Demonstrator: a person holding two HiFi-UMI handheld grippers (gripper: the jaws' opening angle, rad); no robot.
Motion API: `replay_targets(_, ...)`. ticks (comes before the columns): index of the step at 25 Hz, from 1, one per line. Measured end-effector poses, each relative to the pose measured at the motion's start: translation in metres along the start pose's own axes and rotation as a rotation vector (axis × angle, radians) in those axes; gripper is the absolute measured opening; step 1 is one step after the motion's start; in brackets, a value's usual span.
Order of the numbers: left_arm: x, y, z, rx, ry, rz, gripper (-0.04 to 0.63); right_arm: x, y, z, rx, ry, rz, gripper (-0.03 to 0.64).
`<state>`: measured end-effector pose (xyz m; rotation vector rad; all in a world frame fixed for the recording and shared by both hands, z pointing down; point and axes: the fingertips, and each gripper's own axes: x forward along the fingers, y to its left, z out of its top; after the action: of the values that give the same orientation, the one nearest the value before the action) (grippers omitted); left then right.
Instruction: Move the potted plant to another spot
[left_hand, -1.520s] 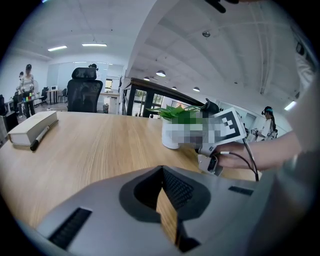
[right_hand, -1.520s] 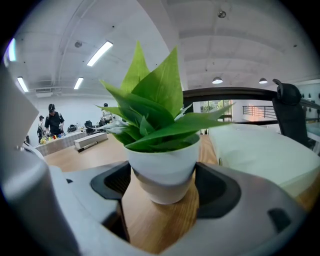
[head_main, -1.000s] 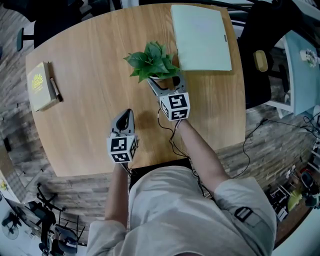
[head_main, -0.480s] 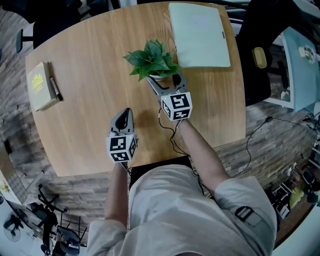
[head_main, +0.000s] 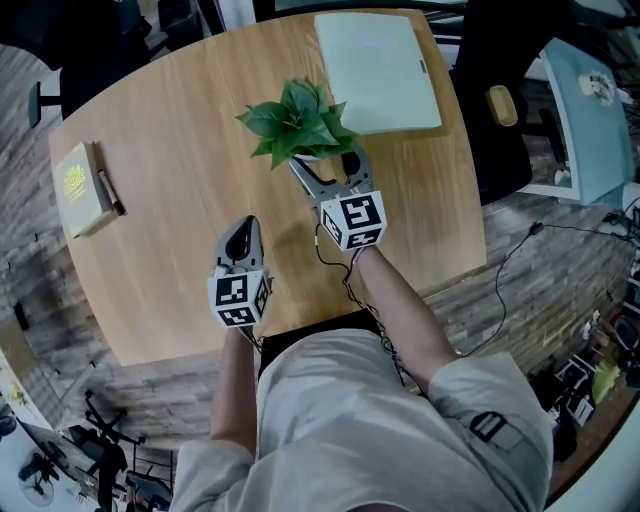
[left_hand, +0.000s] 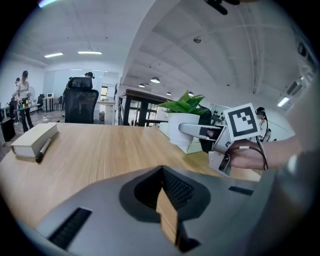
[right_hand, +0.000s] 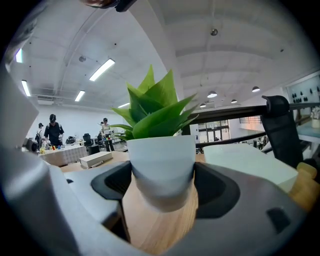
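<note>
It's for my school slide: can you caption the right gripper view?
The right gripper holds the potted plant by its white pot, jaws on both sides, wooden table beneath.

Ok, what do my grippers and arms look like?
The left gripper and right gripper each have grey bodies and a white cube with black square markers. A thin black cable trails from the right one. The sleeves are short, light grey.
</note>
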<state>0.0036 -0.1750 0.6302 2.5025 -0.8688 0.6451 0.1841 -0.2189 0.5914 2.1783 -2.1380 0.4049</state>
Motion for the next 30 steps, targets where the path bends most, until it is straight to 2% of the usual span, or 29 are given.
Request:
replay_targets(12,-0.028,-0.030,0.069,0.092,-0.162,-0.046,0.012,-0.063,0.014,0.065,-0.050,-0.129,-0.039,0.396)
replay_targets(17,-0.055,-0.040,0.097,0.097,-0.232,-0.054,0.012,-0.094,0.022,0.103,-0.067,-0.192,-0.053,0.396)
replay_targets(23,-0.079,-0.075,0.121,0.138,-0.330,-0.095,0.012,-0.145,0.015,0.136,-0.101,-0.269,-0.082,0.396)
replay_targets(30,-0.097,-0.087,0.138,0.179,-0.363,-0.139,0.012,-0.176,0.025,0.169,-0.130,-0.309,-0.091,0.396)
